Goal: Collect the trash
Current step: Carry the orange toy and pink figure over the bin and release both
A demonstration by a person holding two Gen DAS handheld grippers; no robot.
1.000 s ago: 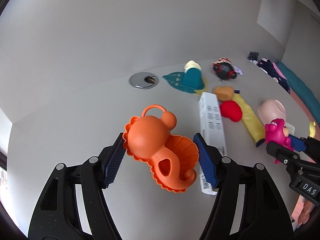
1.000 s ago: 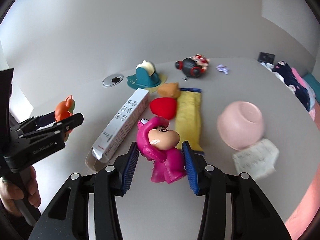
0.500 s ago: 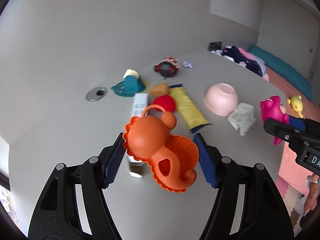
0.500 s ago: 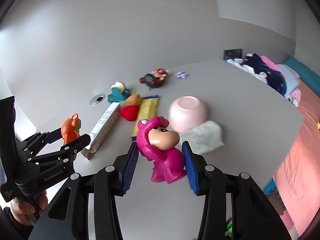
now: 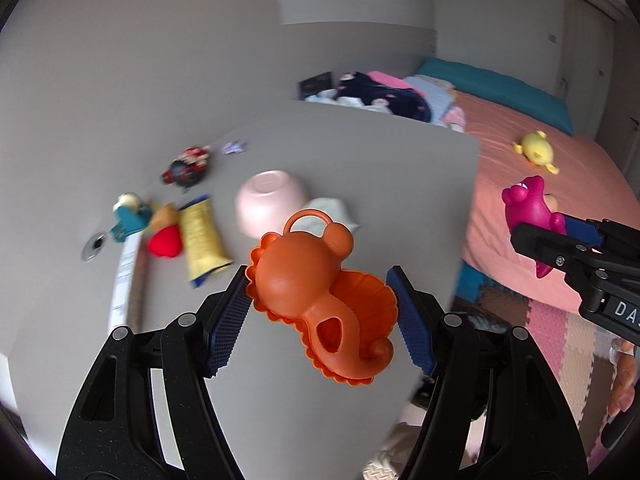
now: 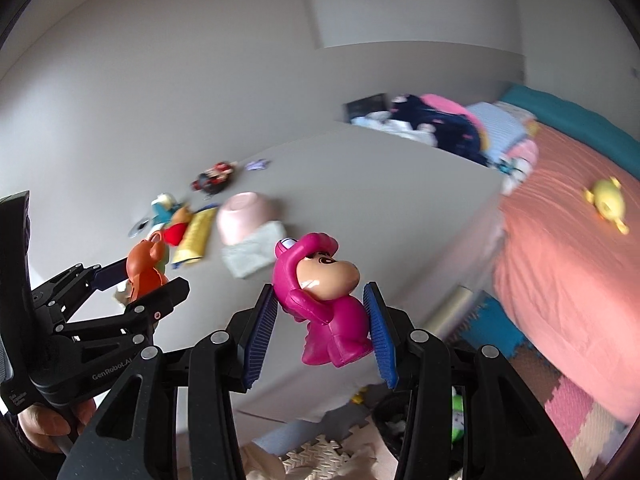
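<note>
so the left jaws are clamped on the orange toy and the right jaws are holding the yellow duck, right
Not quite. The right gripper holds the pink toy, not the yellow duck; that lies on the bed, as the right wrist view shows. The left gripper is indeed clamped on the orange toy.
</note>
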